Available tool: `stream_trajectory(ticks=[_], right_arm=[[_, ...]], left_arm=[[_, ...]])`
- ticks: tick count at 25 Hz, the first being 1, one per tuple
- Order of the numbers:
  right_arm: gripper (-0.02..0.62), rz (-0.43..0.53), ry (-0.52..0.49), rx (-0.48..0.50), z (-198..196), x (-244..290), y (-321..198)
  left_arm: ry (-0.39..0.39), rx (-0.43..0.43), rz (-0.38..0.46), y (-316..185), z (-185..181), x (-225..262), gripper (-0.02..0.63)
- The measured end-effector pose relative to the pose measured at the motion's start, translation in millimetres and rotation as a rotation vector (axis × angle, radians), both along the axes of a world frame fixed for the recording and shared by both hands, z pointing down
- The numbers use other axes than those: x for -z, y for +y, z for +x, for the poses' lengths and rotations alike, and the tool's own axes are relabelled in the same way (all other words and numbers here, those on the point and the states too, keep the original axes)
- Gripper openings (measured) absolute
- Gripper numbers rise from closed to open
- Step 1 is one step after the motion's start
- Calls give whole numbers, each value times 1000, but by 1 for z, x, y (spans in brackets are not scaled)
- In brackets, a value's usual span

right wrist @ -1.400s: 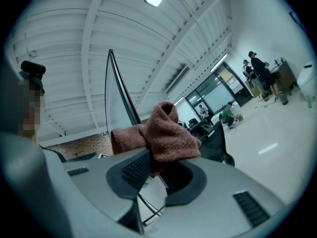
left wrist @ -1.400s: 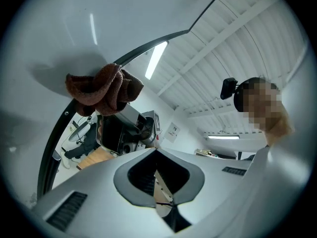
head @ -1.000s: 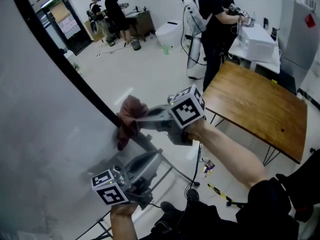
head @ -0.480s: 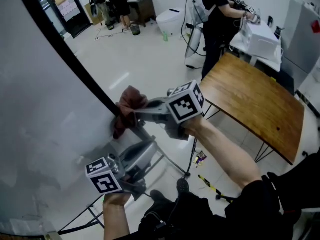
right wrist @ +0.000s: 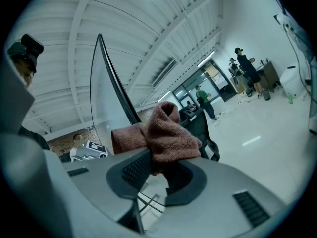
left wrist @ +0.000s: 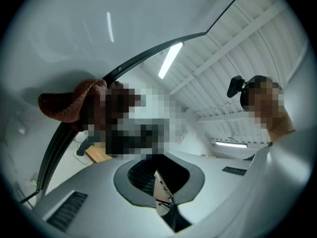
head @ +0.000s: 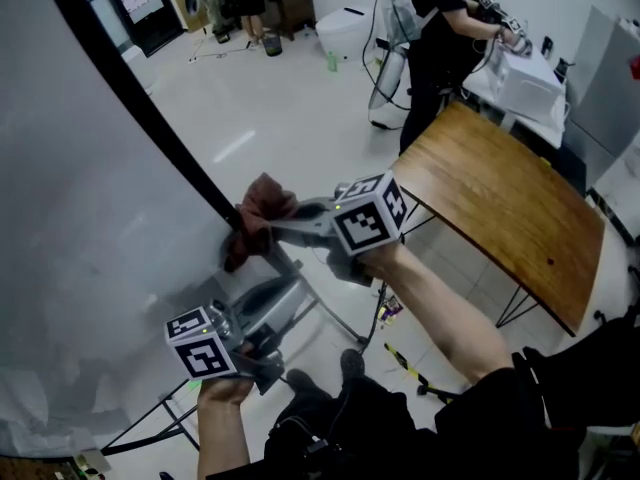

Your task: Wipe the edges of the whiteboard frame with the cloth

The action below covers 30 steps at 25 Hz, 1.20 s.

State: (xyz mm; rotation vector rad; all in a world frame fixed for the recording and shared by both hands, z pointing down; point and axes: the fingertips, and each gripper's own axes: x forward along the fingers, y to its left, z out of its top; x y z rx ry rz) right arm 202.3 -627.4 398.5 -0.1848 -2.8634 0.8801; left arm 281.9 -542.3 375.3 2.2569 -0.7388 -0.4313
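Note:
The whiteboard [head: 90, 218] fills the left of the head view, its black frame [head: 140, 98] running diagonally down to the right. A reddish-brown cloth [head: 258, 213] is pressed against the lower stretch of that frame, and my right gripper [head: 270, 230] is shut on it. The right gripper view shows the cloth [right wrist: 166, 133] bunched between the jaws of the right gripper [right wrist: 156, 165], beside the frame [right wrist: 116, 90]. My left gripper [head: 295, 290] sits just below, pointing up along the board, shut and holding nothing. In its own view the left gripper [left wrist: 161, 195] looks up at the cloth [left wrist: 67, 103] on the frame [left wrist: 148, 53].
The whiteboard's metal stand legs [head: 340, 323] spread under the grippers. A wooden table [head: 500, 198] stands close on the right, with cables [head: 410, 363] on the floor between. A person [head: 440, 38] works at a white bench [head: 520, 73] behind it; others stand far back.
The cloth stays pressed on the lower frame edge with little movement. My left gripper has sunk slightly down and left. The head view has tilted a little.

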Motion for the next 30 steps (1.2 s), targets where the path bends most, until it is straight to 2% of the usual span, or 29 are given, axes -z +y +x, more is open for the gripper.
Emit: stream_trajectory(ticks=[8,15,21,26,30], right_arm=[[77,35,-25,-73,3,10,-3],[77,24,-45,-180,0,-14,15],[77,-32,-93,-328,-4,-27,29],[77,-7,-126,-467,-5,-17,34],[78,-30,-137,-554,-8,-30,43]], left_arm=[[-6,4,-27,0,-5,1,-5],[-1,-35,-8,27,-18,-28,-5],[-54,-97,6,53,-35,-48,-5],[-82,-149,18,66,-42,-53,-5],[-94,-191,24,82,-46,-65,-5]])
